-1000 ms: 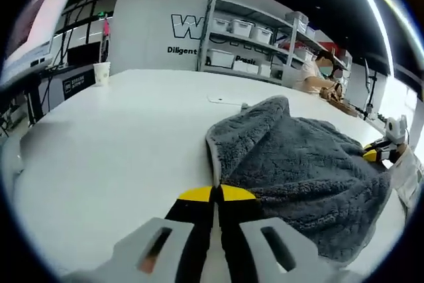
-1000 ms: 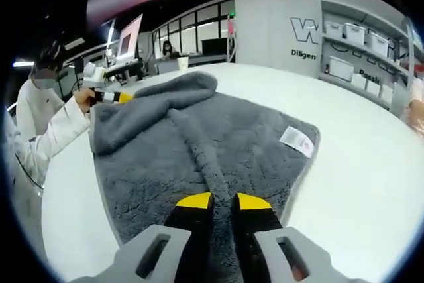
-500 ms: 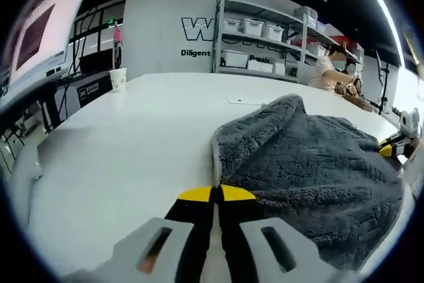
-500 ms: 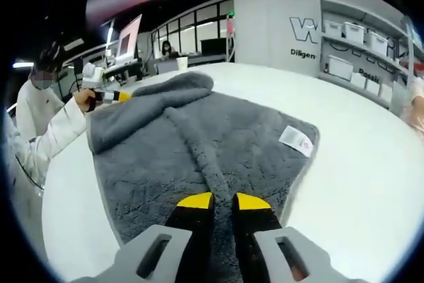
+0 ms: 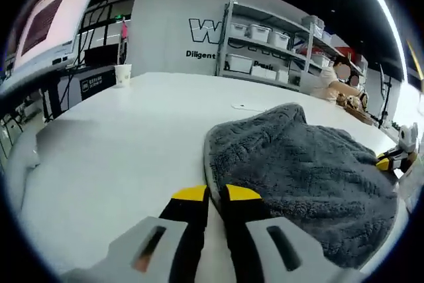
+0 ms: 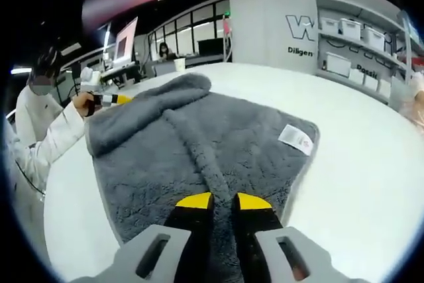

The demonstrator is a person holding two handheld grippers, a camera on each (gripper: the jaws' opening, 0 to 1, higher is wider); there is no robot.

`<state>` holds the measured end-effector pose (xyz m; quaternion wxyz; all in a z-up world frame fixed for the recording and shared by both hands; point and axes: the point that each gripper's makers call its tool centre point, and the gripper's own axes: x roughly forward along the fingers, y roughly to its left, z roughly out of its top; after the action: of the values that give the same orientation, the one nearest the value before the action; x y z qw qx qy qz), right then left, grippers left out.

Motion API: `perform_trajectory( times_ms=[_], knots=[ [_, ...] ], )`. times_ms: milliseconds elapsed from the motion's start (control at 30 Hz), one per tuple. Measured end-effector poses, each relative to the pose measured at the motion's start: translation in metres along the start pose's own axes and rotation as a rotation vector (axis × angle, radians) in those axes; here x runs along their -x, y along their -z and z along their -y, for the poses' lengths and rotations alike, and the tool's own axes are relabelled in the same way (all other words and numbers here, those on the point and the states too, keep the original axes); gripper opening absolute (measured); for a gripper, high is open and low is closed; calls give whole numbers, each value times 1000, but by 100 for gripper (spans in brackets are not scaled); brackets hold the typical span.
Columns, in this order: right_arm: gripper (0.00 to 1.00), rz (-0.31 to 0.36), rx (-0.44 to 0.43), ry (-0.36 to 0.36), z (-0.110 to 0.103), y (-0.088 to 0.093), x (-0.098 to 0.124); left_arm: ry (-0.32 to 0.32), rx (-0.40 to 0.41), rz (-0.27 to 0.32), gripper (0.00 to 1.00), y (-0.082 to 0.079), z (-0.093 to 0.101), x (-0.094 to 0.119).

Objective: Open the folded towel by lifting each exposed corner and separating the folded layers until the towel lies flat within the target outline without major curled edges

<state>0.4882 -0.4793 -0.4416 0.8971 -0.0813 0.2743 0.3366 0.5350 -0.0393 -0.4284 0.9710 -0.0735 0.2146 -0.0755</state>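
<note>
The towel [image 6: 199,140] was grey, thick and fleecy, lying on a round white surface [image 5: 112,137] with a smooth matte top. In the right gripper view it spread from the near edge toward the far left, with a raised rolled ridge running from the near centre to a humped fold at the far corner. A small white label [image 6: 296,138] with faint red print sat at its right corner. The right tongs [image 6: 213,201], black with yellow tips, were narrowed over the towel's near edge with pile showing in the slim gap; whether they pinched the fabric could not be told.

In the left gripper view the left tongs [image 5: 209,193] were nearly closed, a thin slit between the tips, at the towel's hemmed near-left edge [image 5: 207,170]; grip on the hem could not be confirmed. The towel's far right side was cut off by the view. A paper cup [image 5: 122,74] stood far left, and grey shelving [image 5: 265,44] with white bins behind.
</note>
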Motion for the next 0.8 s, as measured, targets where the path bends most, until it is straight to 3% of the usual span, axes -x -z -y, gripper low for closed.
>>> perform_trajectory(
  times_ms=[133,367,500,667,800],
  knots=[
    [16,4,24,32,6,-3,1,41,26,16,16,-3,8,3],
    [36,23,28,68,13,-9,5,85,66,35,32,-9,18,6],
    [54,35,16,69,14,-13,8,139,87,31,53,-10,38,11],
    [67,86,2,33,8,-24,11,148,67,22,81,-2,58,24],
    [82,100,-17,33,11,-27,13,192,61,13,87,7,75,37]
  ],
)
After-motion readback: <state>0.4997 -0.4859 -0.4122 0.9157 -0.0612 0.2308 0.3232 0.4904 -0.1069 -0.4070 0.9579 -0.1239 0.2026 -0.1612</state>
